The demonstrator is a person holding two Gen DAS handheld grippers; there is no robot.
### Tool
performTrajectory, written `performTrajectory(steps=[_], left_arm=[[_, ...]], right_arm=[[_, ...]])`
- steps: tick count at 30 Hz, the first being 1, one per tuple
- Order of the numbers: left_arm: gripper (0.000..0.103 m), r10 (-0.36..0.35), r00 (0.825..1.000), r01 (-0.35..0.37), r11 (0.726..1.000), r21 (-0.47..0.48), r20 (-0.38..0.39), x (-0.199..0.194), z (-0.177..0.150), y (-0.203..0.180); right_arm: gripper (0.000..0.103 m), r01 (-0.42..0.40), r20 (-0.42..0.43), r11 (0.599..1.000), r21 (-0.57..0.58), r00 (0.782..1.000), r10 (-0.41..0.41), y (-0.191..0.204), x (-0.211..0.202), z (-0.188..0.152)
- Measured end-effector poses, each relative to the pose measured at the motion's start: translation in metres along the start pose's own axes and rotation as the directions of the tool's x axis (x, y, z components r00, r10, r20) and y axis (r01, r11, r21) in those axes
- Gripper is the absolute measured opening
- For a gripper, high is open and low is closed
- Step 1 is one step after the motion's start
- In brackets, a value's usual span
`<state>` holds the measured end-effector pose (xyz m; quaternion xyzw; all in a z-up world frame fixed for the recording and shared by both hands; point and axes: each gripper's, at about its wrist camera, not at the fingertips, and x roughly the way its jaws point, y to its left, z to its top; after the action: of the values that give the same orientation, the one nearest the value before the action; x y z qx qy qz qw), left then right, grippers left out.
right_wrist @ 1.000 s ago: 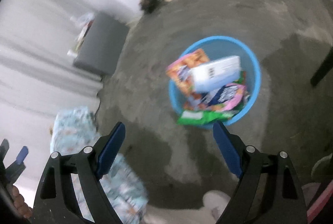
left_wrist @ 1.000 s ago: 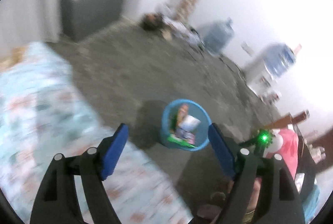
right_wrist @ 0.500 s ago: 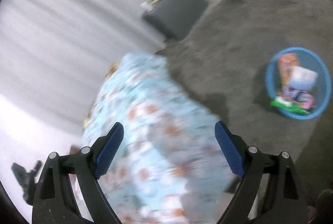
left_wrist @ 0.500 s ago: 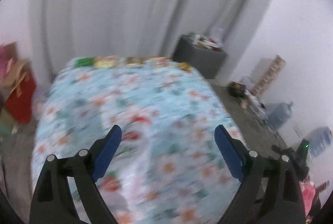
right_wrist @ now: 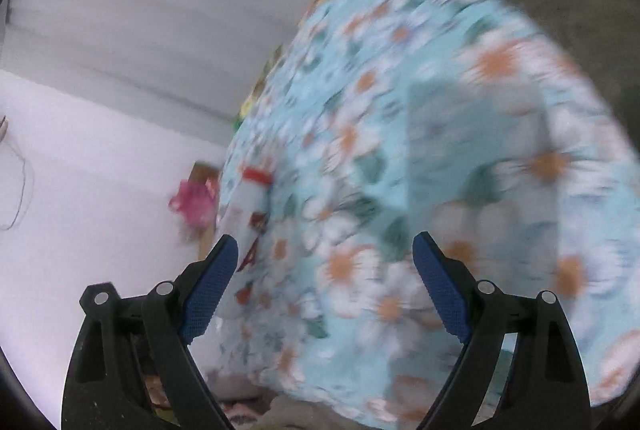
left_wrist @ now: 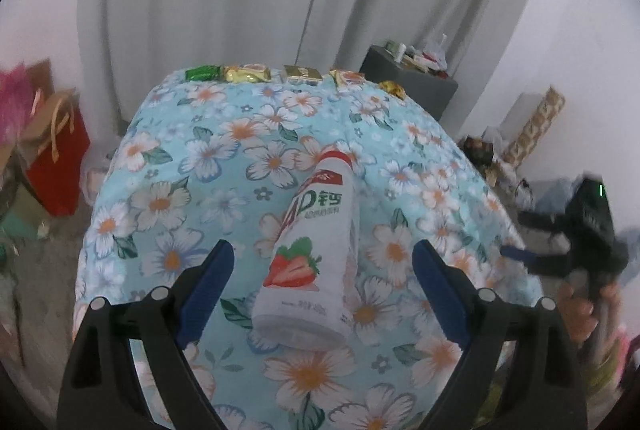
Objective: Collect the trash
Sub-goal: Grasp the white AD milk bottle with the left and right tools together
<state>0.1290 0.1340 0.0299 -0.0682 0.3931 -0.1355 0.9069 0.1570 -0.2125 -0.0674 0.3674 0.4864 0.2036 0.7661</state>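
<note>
A white drink bottle (left_wrist: 316,258) with a red cap and a strawberry label lies on its side on the flowered blue tablecloth (left_wrist: 208,166). My left gripper (left_wrist: 320,270) hovers over it, open, one blue pad on each side and neither touching it. Several snack wrappers (left_wrist: 246,72) line the table's far edge. The right wrist view is blurred. In it my right gripper (right_wrist: 324,270) is open over the same cloth (right_wrist: 460,110) with nothing between its pads. The bottle (right_wrist: 248,198) is a smear to its left.
A red gift bag (left_wrist: 60,158) and pink clutter stand on the floor left of the table. A grey cabinet (left_wrist: 408,78) with items on top and patterned boxes (left_wrist: 536,126) are at the back right. A hand (left_wrist: 576,306) holds the other gripper at the right edge.
Both grippers swung away from the blue basket of trash on the floor and now face the flowered table. The bottle came into view between the left pads.
</note>
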Motion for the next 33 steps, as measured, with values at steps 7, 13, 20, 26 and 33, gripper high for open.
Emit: performTrajectory(steps=[7,13,20,26,33], left_arm=[[0.088,0.070,0.997,-0.066,0.992,0.108,-0.038,0.024,-0.012,-0.014],[0.088,0.142,0.988,-0.132,0.980,0.152,-0.056,0.040,-0.015,-0.013],[0.088,0.170,0.981,-0.152,0.974,0.166,-0.095,0.054,-0.027,-0.008],[0.088,0.209,0.974,-0.188,0.963,0.195,-0.092,0.061,-0.036,-0.007],[0.082,0.218,0.972,-0.197,0.960,0.199,-0.090,0.059,-0.039,-0.006]], right_arm=[[0.085,-0.072,-0.146,0.997,-0.022,0.987,0.069,0.035,0.058,0.008],[0.085,-0.110,-0.230,0.994,-0.007,0.967,0.105,0.055,0.099,0.013],[0.085,-0.125,-0.291,0.992,0.027,0.948,0.127,0.063,0.132,0.020],[0.085,-0.135,-0.305,0.990,0.032,0.942,0.139,0.063,0.136,0.022],[0.079,-0.131,-0.321,0.991,0.025,0.938,0.132,0.072,0.153,0.022]])
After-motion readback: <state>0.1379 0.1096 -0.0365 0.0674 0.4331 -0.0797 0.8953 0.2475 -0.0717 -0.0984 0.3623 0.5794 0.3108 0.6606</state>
